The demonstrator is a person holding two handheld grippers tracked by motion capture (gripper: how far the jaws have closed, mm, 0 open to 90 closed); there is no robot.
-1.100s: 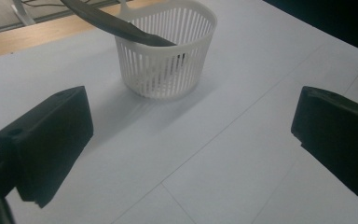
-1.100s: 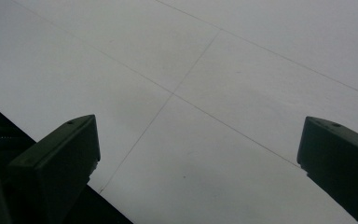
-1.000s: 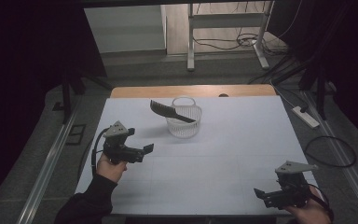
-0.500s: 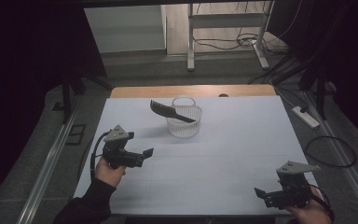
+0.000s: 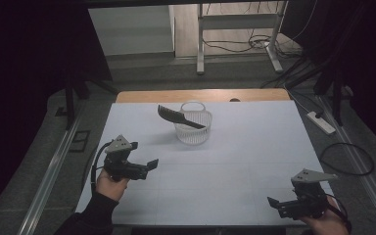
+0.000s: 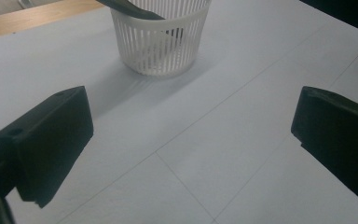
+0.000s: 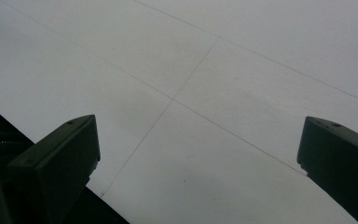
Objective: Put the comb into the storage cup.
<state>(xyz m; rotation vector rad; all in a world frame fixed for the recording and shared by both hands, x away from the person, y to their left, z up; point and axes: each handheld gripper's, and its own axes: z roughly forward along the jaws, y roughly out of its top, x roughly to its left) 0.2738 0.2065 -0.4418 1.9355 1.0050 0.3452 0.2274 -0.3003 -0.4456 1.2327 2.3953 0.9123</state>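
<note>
The left tongs [image 5: 149,164] hover with jaws wide apart and empty, aimed at the white basket [image 5: 193,128] ahead of them, well apart. A dark comb [image 5: 178,117] leans in that basket, sticking out over its rim. The right tongs [image 5: 275,202] gape open and empty low over the bench [image 5: 254,156], far from the basket.

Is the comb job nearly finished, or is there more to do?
It looks mostly done: the black comb already leans in the white slotted basket, its toothed end poking out over the rim. Nothing is in hand: the left gripper and right gripper are both open and empty, apart from the basket. Little seems left, maybe just resting.
</note>
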